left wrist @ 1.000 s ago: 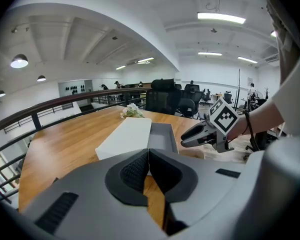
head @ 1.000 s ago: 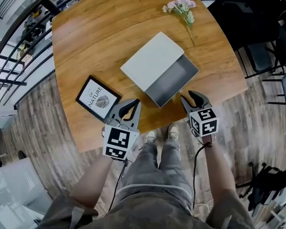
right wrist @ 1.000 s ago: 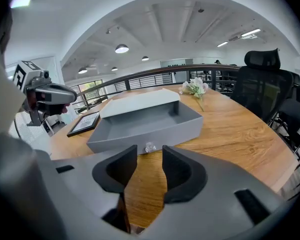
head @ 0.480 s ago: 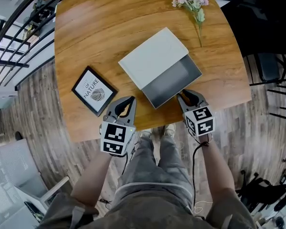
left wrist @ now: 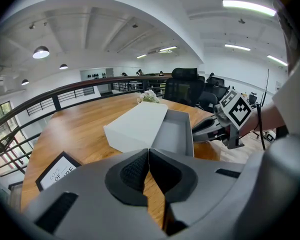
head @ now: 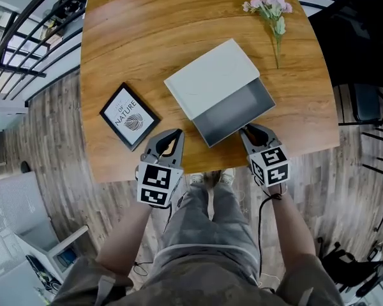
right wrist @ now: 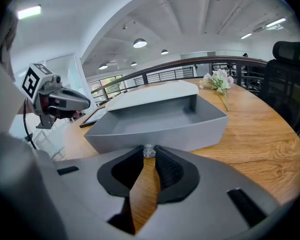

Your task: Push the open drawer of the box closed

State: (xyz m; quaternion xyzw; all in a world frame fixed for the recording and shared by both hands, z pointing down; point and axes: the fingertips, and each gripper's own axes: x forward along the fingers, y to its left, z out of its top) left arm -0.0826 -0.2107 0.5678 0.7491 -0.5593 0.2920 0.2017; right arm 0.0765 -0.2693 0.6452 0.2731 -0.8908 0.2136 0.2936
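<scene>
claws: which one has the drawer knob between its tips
The right claw: its jaws have just been closing, and the small clear knob of the drawer is caught between their tips. The left claw is shut on nothing, beside the box.

I'm looking at an office floor here: black swivel chairs [left wrist: 186, 84] sit beyond the wooden table [head: 147, 37], a dark railing [left wrist: 65, 90] runs along the edge, strip lights [left wrist: 247, 7] glow on the white ceiling [left wrist: 140, 14].
</scene>
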